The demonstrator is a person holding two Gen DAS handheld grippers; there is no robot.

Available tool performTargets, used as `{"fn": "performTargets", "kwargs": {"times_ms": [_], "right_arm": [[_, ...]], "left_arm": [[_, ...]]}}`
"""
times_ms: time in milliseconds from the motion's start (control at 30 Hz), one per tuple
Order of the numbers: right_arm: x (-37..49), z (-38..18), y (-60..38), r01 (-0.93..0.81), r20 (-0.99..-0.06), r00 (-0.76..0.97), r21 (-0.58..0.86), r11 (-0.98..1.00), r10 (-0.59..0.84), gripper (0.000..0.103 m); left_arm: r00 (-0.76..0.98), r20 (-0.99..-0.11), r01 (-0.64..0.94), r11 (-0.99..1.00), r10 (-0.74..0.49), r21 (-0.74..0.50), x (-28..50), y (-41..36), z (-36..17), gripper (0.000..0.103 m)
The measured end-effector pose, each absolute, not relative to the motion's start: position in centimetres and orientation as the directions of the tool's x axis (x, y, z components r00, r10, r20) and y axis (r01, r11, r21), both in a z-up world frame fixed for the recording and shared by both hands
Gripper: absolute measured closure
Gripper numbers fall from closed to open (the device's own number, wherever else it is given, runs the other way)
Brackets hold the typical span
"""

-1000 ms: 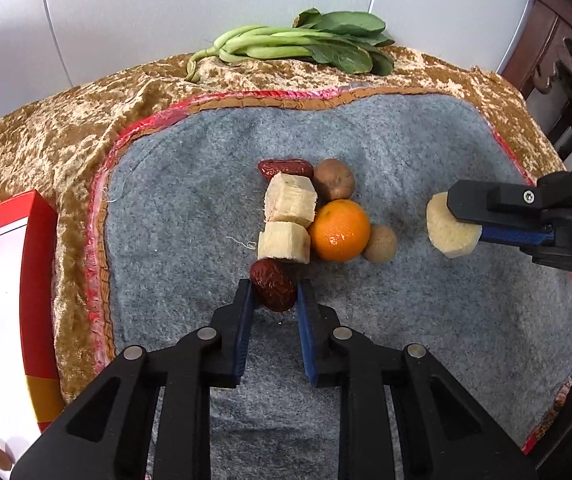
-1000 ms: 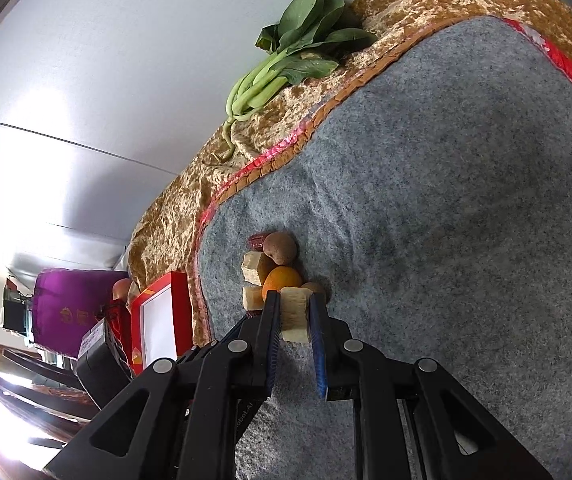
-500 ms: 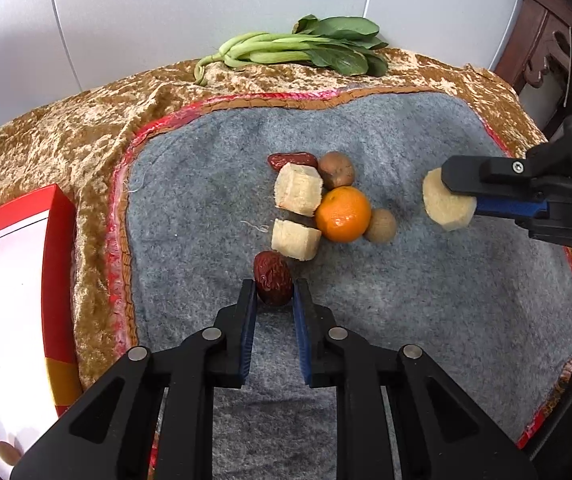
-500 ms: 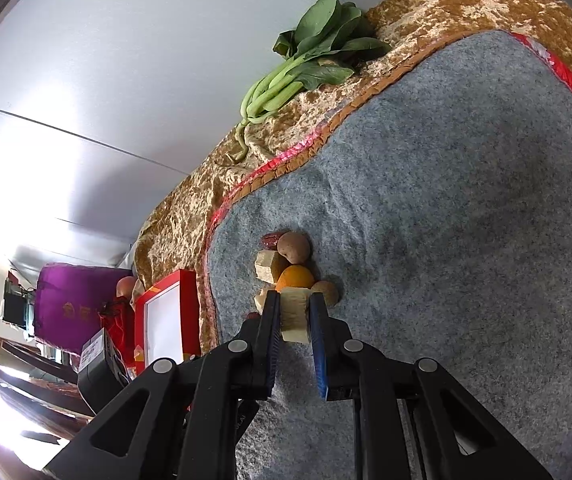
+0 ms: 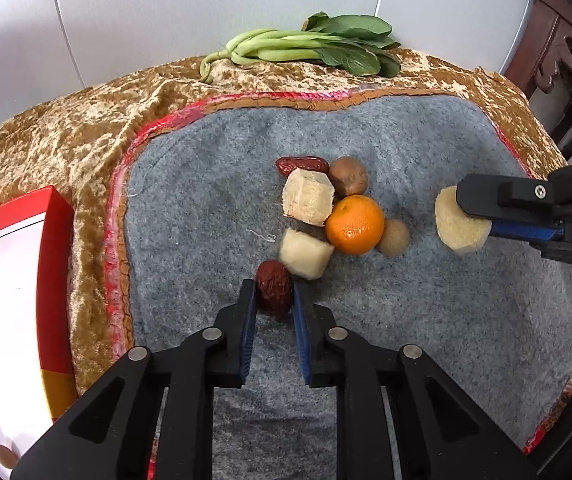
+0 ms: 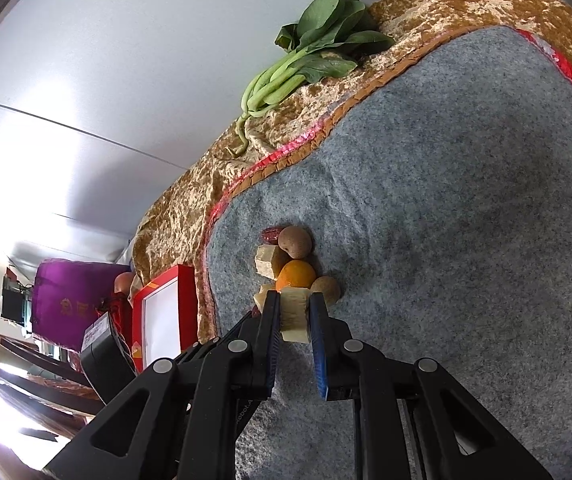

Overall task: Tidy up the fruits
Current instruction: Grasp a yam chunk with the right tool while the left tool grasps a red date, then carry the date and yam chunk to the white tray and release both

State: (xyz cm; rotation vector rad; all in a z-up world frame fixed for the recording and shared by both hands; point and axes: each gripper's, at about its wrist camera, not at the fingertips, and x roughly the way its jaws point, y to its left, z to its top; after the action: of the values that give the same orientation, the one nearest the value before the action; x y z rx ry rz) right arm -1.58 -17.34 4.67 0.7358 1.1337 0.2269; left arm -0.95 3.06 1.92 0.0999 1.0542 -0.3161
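Note:
My left gripper (image 5: 273, 294) is shut on a dark red date (image 5: 273, 289), held just in front of a cluster of fruit on the grey felt mat (image 5: 426, 300). The cluster holds an orange (image 5: 354, 224), two pale fruit chunks (image 5: 308, 198) (image 5: 305, 253), a brown kiwi (image 5: 348, 175), a small round brown fruit (image 5: 394, 237) and a second date (image 5: 301, 165). My right gripper (image 6: 293, 312) is shut on another pale chunk (image 6: 294, 315); it shows right of the cluster in the left wrist view (image 5: 460, 224). The orange (image 6: 296, 274) sits just beyond it.
A bunch of green leafy stalks (image 5: 310, 46) lies on the gold cloth (image 5: 65, 120) at the back. A red and white box (image 5: 9, 280) stands at the left edge. Dark wooden furniture (image 5: 558, 52) is at the far right.
My left gripper has pulled back toward me with the date, away from the cluster. My right gripper keeps its chunk and has shifted slightly.

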Motion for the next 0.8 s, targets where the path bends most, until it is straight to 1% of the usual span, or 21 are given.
{"fn": "performTargets", "kwargs": {"times_ms": [200,333,633,800], "right_arm": [[-1.5,5.4,-16.3,0.159,-0.733,0.429,0.637,0.754,0.529,0.089],[-1.4,5.8,-14.7,0.125,-0.729,0.417,0.637,0.761,0.543,0.089],[-2.0,6.2,-6.8,-0.036,-0.71,0.334,0.648,0.761,0.62,0.089],[-2.7,6.1,-1.6,-0.147,-0.697,0.274,0.65,0.745,0.662,0.089]], "left_arm": [[0.478,-0.851,0.288,0.954,-0.215,-0.079,-1.7,4.7,3.3,0.087],[0.509,-0.842,0.268,0.963,-0.177,-0.041,-2.7,6.1,4.9,0.087],[0.566,-0.816,0.173,0.985,-0.115,-0.018,-5.5,13.3,9.1,0.087],[0.569,-0.819,0.114,0.993,-0.071,-0.007,-7.4,17.5,9.2,0.087]]}}
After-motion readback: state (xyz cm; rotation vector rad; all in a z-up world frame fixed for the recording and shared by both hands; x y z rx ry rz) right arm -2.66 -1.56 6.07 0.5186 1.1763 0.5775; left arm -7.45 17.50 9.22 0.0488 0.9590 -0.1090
